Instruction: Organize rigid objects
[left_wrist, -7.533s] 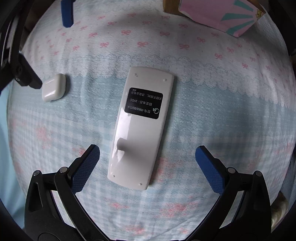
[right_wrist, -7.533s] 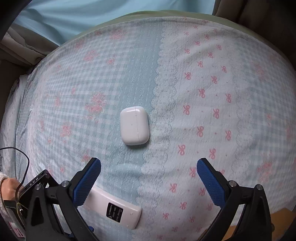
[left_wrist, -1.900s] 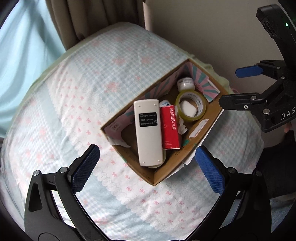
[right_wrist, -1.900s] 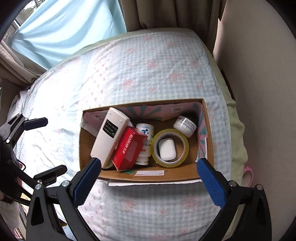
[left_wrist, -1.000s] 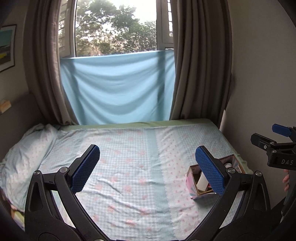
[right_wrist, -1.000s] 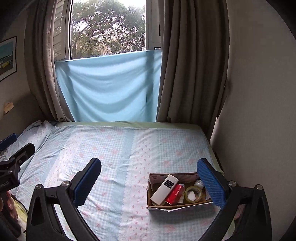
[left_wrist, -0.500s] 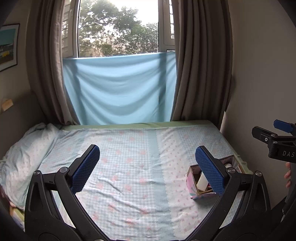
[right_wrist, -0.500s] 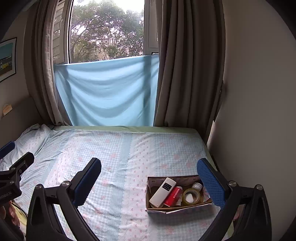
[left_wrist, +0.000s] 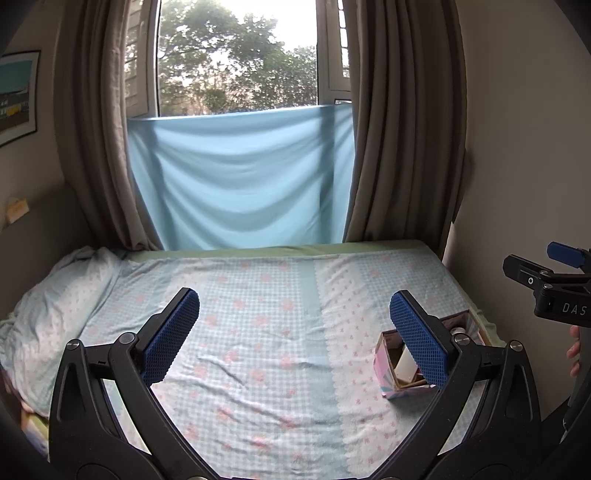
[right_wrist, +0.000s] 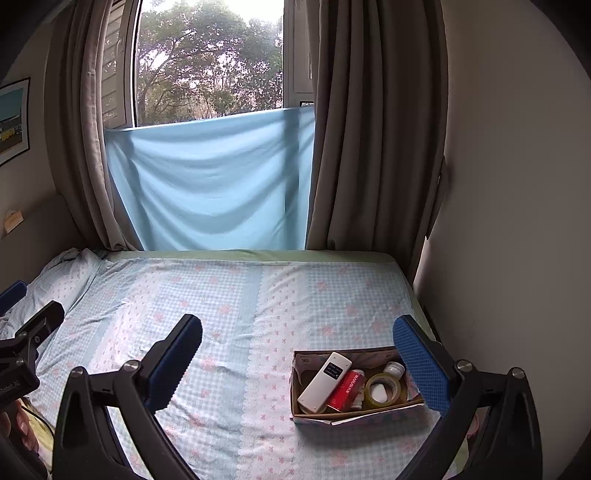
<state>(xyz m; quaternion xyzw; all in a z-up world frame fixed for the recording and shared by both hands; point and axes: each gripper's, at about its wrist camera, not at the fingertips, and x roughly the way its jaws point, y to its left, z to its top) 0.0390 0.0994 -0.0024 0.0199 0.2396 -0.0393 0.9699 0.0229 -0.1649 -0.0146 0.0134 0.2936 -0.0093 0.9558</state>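
Observation:
A cardboard box (right_wrist: 354, 412) stands on the bed near the right wall. Inside it lie a white remote (right_wrist: 325, 381), a red carton (right_wrist: 345, 385), a tape roll (right_wrist: 382, 390) with a white earbud case (right_wrist: 378, 391) in its middle, and a small white jar (right_wrist: 393, 367). In the left wrist view the box (left_wrist: 391, 380) is partly behind a finger. My left gripper (left_wrist: 295, 336) is open and holds nothing, high above the bed. My right gripper (right_wrist: 297, 360) is open too, raised well back from the box.
The bed sheet (right_wrist: 229, 302) is blue check with pink bows. A pillow (left_wrist: 55, 295) lies at the left. Brown curtains (right_wrist: 373, 129) and a blue cloth (right_wrist: 210, 177) cover the window behind. A beige wall (right_wrist: 509, 221) runs along the right.
Earlier both grippers hovered over the remote and earbud case on the sheet; those now lie in the box. Both grippers have since risen and pulled far back, open.

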